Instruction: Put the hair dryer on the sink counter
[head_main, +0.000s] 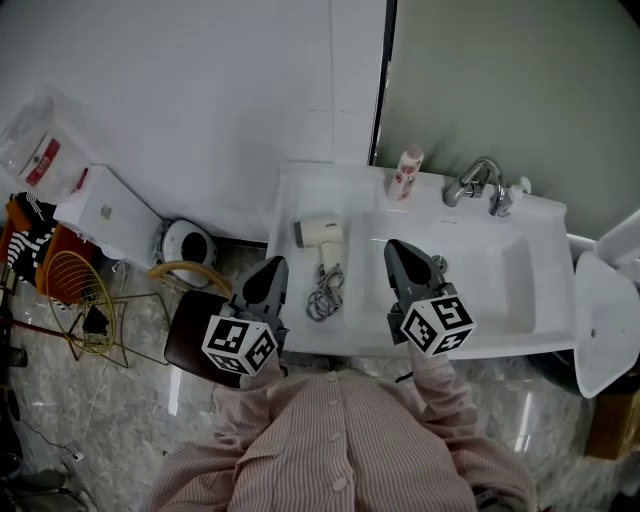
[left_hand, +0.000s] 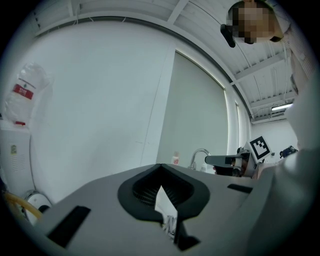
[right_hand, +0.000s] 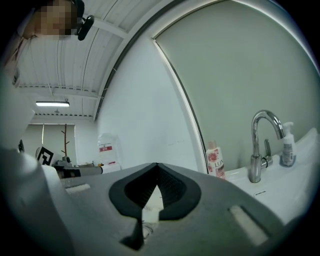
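**Head view.** We list the hair dryer, white, lying on its side on the sink counter left of the basin. Its coiled cord lies on the counter just in front of it. The left gripper hangs over the counter's left edge, near the cord but apart from it. The right gripper hangs over the basin's left rim, just right of the dryer. Neither touches the dryer. At the back of the counter we see a pink-labelled bottle, a chrome faucet and a small pump bottle. On the floor to the left are a dark stool, a wire basket and a white cabinet with a water jug beside it.

**Left gripper view.** The left gripper's jaws are pressed together at the tips, with nothing pinched between them. Beyond them we see the wall, with the faucet and the bottle far off. The right gripper and its marker cube show at the right.

**Right gripper view.** The right gripper's jaws likewise meet at the tips and carry nothing. The bottle, faucet and pump bottle stand to the right. The left gripper shows level at the left, with the jug behind it. We cannot pick out the dryer in either gripper view.
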